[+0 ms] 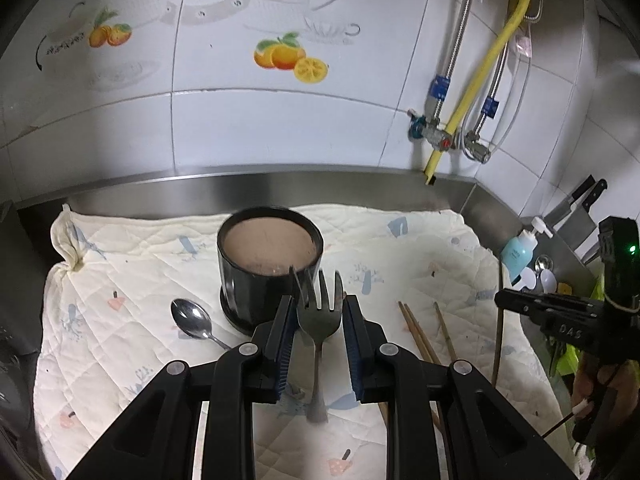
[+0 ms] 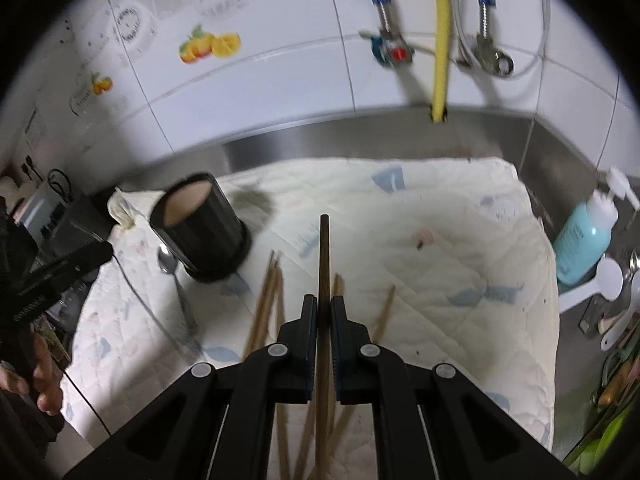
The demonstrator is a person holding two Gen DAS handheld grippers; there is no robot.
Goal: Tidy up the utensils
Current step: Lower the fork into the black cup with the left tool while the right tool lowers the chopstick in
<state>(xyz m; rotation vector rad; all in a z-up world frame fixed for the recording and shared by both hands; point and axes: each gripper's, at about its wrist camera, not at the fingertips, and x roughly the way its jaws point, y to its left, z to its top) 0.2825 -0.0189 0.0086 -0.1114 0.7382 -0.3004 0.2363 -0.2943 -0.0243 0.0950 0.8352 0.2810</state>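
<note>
A black cylindrical utensil holder (image 1: 270, 264) stands on a quilted cloth (image 1: 120, 272); it also shows in the right wrist view (image 2: 200, 228). My left gripper (image 1: 318, 304) is open around a metal fork (image 1: 320, 320) that lies on the cloth just in front of the holder. A metal spoon (image 1: 192, 318) lies left of it. My right gripper (image 2: 324, 304) is shut on a dark chopstick (image 2: 324, 256) and holds it above the cloth. Several wooden chopsticks (image 2: 268, 300) lie loose under it, also seen in the left wrist view (image 1: 420, 332).
A steel counter rim (image 1: 280, 184) and tiled wall run behind the cloth. A yellow hose (image 1: 480, 76) and valves hang at the back right. A blue soap bottle (image 2: 588, 232), white spoons (image 2: 612, 280) and knives (image 1: 576, 208) are at the right.
</note>
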